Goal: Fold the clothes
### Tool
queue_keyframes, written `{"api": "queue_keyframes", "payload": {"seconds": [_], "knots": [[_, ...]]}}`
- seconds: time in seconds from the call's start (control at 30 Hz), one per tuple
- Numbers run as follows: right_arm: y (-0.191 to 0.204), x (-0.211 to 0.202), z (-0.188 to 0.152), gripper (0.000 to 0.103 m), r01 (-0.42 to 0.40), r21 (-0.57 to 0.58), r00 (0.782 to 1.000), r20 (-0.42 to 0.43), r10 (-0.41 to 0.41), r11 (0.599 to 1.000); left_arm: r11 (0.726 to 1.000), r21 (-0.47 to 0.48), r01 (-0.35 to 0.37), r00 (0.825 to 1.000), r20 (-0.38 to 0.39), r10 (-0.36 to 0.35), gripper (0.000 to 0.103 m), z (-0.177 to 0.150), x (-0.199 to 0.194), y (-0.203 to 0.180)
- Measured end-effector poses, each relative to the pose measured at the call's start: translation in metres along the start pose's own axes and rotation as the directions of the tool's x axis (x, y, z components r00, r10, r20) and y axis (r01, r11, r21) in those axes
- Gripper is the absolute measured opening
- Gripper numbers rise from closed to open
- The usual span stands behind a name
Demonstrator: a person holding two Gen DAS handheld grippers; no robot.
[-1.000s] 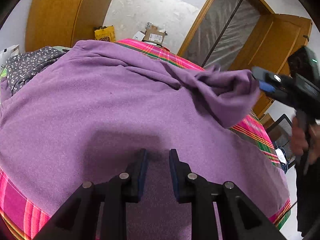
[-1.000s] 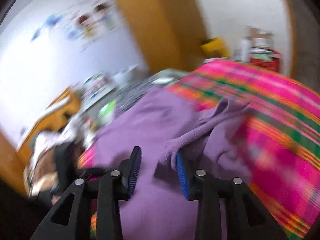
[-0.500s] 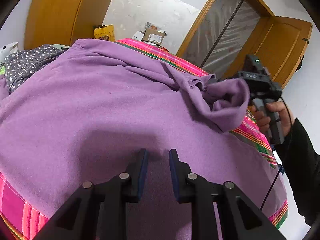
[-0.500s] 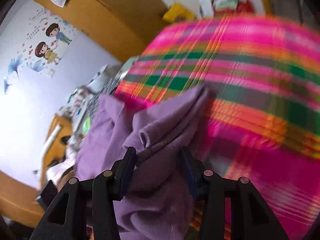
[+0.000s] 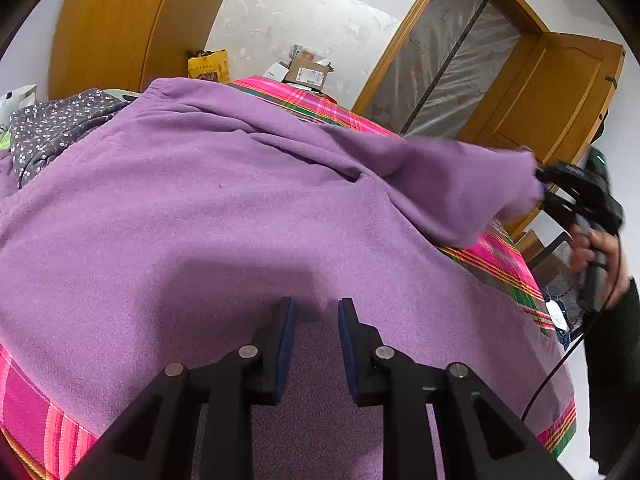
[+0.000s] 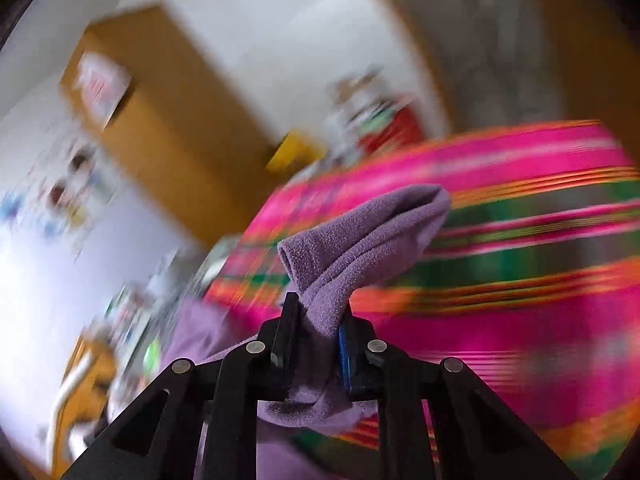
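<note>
Purple fleece top (image 5: 224,216) lies spread across the plaid bed (image 5: 500,256), its sleeve (image 6: 360,240) bunched in the right gripper (image 6: 316,332)'s closing jaws, seemingly to straighten it, while the left gripper (image 5: 314,344)'s jaws hover narrowly parted, empty, over the hem.

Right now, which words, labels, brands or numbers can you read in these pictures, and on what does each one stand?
None can be read.
Cardboard box: white shipping label, print too small.
Yellow bag: dark print, too small.
White bag: letters cut off at the edge.
Wall stickers: blurred.
</note>
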State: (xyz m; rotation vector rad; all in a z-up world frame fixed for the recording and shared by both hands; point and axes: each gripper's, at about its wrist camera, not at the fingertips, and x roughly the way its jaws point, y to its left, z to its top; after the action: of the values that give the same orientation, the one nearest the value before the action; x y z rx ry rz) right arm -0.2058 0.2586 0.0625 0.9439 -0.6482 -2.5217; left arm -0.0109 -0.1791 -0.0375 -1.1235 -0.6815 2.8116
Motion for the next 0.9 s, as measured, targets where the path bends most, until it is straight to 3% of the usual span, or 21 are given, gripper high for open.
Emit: {"api": "queue_keyframes", "payload": {"seconds": [0.07,0.17,0.2,0.27,0.43,0.5,0.67,0.77,0.9], "knots": [[-0.018,-0.029,-0.004,0.021,0.074,0.064,0.995,0.065,-0.078,0.995,1.000,0.002,-0.001,1.000,0.000,0.001,0.022,0.000,0.000,0.000],[-0.043,-0.052,-0.023,0.029,0.175,0.126,0.983,0.039,-0.181,0.976,1.000,0.005,-0.004,1.000,0.000,0.004,0.022,-0.001,0.000,-0.001],[-0.049,-0.054,-0.030,0.035,0.196,0.125,0.980,0.010,-0.198,0.973,1.000,0.005,-0.005,1.000,0.001,0.005,0.022,-0.001,0.000,-0.001],[-0.059,-0.058,-0.041,0.037,0.230,0.117,0.973,-0.033,-0.227,0.966,1.000,0.007,-0.007,1.000,0.001,0.007,0.022,-0.001,0.000,-0.001],[-0.081,-0.074,-0.051,0.037,0.270,0.096,0.963,-0.016,-0.270,0.958,1.000,0.009,-0.010,1.000,0.001,0.010,0.022,-0.002,0.000,-0.001],[-0.091,-0.079,-0.050,0.047,0.285,0.090,0.958,-0.004,-0.285,0.954,1.000,0.011,-0.013,1.000,0.002,0.013,0.022,-0.002,0.000,-0.002],[-0.105,-0.079,-0.048,0.052,0.337,-0.026,0.941,-0.033,-0.337,0.941,1.000,0.013,-0.016,1.000,0.002,0.016,0.022,-0.002,0.000,-0.002],[-0.103,-0.089,-0.045,0.052,0.335,-0.140,0.941,0.001,-0.339,0.932,1.000,0.012,-0.015,1.000,0.002,0.015,0.022,-0.002,0.000,-0.002],[-0.101,-0.086,-0.049,0.052,0.370,-0.341,0.916,-0.020,-0.400,0.864,1.000,0.012,-0.015,1.000,0.002,0.015,0.022,-0.001,0.000,-0.002]]}}
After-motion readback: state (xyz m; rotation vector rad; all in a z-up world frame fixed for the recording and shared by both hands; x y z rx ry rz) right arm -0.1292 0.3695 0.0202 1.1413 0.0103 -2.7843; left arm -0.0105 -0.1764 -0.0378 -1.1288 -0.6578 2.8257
